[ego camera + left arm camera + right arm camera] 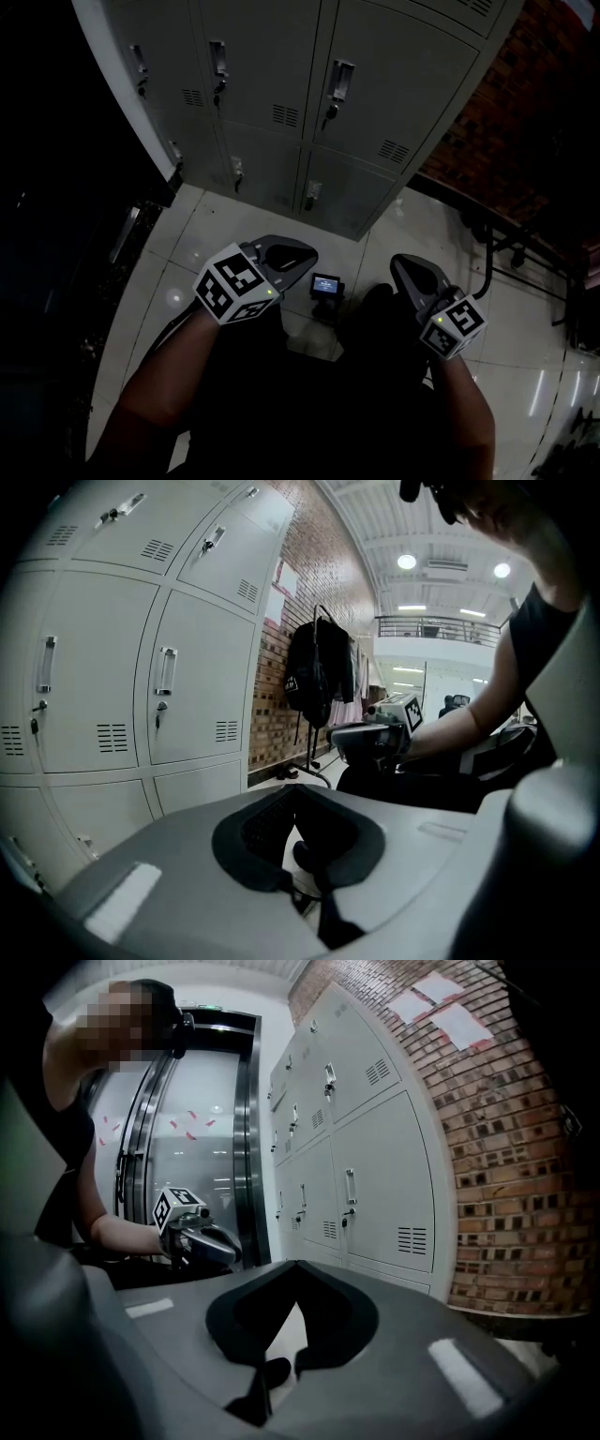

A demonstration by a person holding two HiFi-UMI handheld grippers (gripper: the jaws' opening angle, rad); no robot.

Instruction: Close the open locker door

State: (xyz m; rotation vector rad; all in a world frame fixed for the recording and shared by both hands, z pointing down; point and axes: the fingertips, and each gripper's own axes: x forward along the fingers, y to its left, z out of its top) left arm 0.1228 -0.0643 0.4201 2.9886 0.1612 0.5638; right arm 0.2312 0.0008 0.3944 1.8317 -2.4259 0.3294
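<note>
1. Jaws pressed together on the left gripper [286, 258], with nothing between them; likewise pressed together and bare on the right gripper [411, 274]. Both held low, pointing toward the lockers [356, 103] and well apart from them.
2. Every locker door in view lying flush with its frame, latch handles [339, 80] upright. No open door to be found, though one may perhaps hide past the dim left edge of the head view. Fits either a door already pushed home or one ajar out of frame.
3. For any push on a door: meet the panel with the closed tips on the latch side, far from the hinge. Press steadily until flush, without slamming the thin sheet steel.
4. Underfoot, glossy pale floor tiles [412, 225], reflective and probably slick. Right of the lockers, a brick wall [525, 122], with a black bag [314, 672] hanging on a rack before it. Beyond the lockers' other end, a steel-framed glass door [202, 1129].
</note>
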